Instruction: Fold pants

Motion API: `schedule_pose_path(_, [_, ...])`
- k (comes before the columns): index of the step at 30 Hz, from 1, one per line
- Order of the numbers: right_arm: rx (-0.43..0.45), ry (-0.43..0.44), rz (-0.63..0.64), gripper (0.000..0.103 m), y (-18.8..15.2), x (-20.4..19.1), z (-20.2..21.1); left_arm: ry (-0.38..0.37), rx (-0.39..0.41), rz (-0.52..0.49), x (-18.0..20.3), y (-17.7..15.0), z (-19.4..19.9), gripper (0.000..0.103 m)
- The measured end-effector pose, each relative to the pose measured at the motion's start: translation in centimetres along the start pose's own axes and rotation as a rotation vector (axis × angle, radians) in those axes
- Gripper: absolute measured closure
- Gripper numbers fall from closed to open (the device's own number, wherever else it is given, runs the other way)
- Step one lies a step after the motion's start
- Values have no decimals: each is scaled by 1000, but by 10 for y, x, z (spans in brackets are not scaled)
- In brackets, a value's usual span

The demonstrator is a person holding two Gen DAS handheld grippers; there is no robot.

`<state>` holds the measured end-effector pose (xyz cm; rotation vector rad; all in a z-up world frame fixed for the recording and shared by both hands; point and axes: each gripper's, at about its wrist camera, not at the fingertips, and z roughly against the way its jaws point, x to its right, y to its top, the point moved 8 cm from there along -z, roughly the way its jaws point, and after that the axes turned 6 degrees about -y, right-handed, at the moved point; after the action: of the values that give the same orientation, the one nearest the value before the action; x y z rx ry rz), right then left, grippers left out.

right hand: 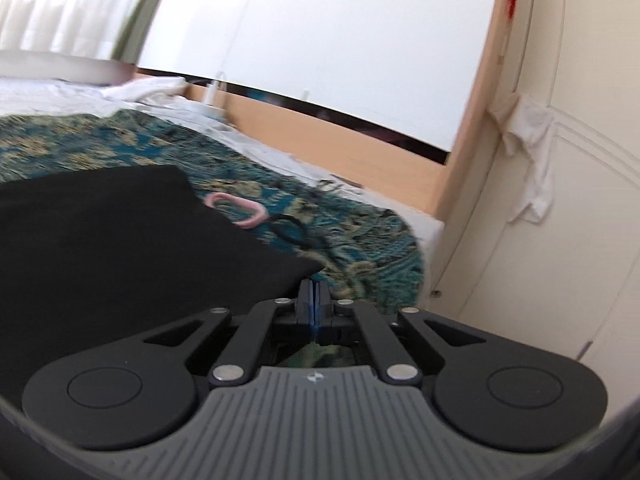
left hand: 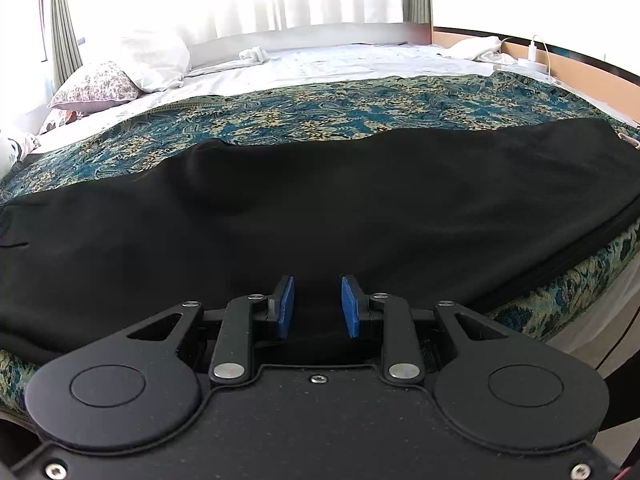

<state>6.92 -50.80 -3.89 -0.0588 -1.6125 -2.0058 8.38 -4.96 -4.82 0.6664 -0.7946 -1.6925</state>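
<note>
Fingers: left gripper (left hand: 317, 306) parted with nothing between the pads; right gripper (right hand: 315, 300) closed flat, empty.
Black pants (left hand: 320, 216) lie spread across the patterned bedspread (left hand: 320, 108), near the bed's front edge. Left gripper hovers over their near hem; right gripper sits just off their corner (right hand: 308, 268), beside a pink loop (right hand: 240, 210).

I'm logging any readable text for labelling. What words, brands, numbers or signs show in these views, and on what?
None can be read.
Right tongs: a small pale emblem on the grey body, too small to read.
Black pants, patterned bedspread: no text, only pattern.
</note>
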Motion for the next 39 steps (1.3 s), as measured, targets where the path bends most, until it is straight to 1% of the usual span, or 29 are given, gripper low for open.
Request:
schedule_pose_path(1, [-13, -15, -7, 95, -1, 3, -4, 1, 1, 0, 0, 0, 0, 77])
schedule_pose_path(5, [-56, -17, -139, 94, -5, 26, -13, 1, 2, 4, -2, 0, 0, 77])
schedule_pose_path(6, [-59, -14, -181, 91, -5, 32, -13, 2, 3, 4, -3, 0, 0, 77])
schedule_pose_path(7, [-60, -9, -230, 72, -6, 38, -12, 3, 4, 3, -3, 0, 0, 77])
schedule_pose_path(8, [-57, 3, -276, 69, -5, 44, -11, 5, 5, 1, -3, 0, 0, 77])
schedule_pose_path(9, [-47, 19, -326, 60, -5, 49, -9, 7, 7, 0, -2, 0, 1, 77])
schedule_pose_path(10, [-29, 44, -386, 55, -4, 55, -5, 8, 8, 0, -2, -1, 1, 77])
schedule_pose_path(12, [4, 107, -481, 54, -2, 63, 4, 8, 11, 4, -2, -1, 1, 77])
schedule_pose_path(14, [8, 187, -519, 51, 0, 62, 7, 8, 13, 6, -2, -2, 2, 77])
schedule_pose_path(15, [7, 214, -525, 51, 0, 59, 8, 8, 14, 5, -2, -2, 2, 77])
schedule_pose_path(20, [15, 290, -509, 50, 2, 42, 13, 8, 12, 6, -2, -2, 2, 77])
schedule_pose_path(23, [36, 323, -480, 46, 7, 33, 18, 11, 13, 2, -2, -2, 2, 77])
schedule_pose_path(24, [31, 333, -468, 44, 8, 29, 18, 13, 13, 0, -2, -3, 2, 77])
schedule_pose_path(26, [2, 317, -442, 43, 6, 25, 15, 15, 11, -1, -2, -3, 2, 77])
schedule_pose_path(27, [-18, 307, -439, 43, 4, 24, 12, 15, 11, -1, -2, -3, 2, 77])
schedule_pose_path(29, [-53, 317, -463, 43, 0, 22, 5, 16, 9, -3, -1, -3, 3, 77])
schedule_pose_path(31, [-58, 334, -474, 43, 1, 21, 2, 16, 10, -5, -1, -2, 2, 77])
schedule_pose_path(33, [-57, 345, -454, 43, 5, 18, 0, 19, 9, -10, -1, -2, 2, 76])
schedule_pose_path(35, [-79, 346, -446, 43, 6, 14, -6, 22, 8, -13, -1, -2, 1, 76])
schedule_pose_path(37, [-110, 344, -476, 44, 4, 14, -13, 23, 7, -13, -1, -2, 1, 76])
schedule_pose_path(39, [-114, 350, -517, 43, 5, 17, -17, 23, 7, -13, -1, -2, 1, 76])
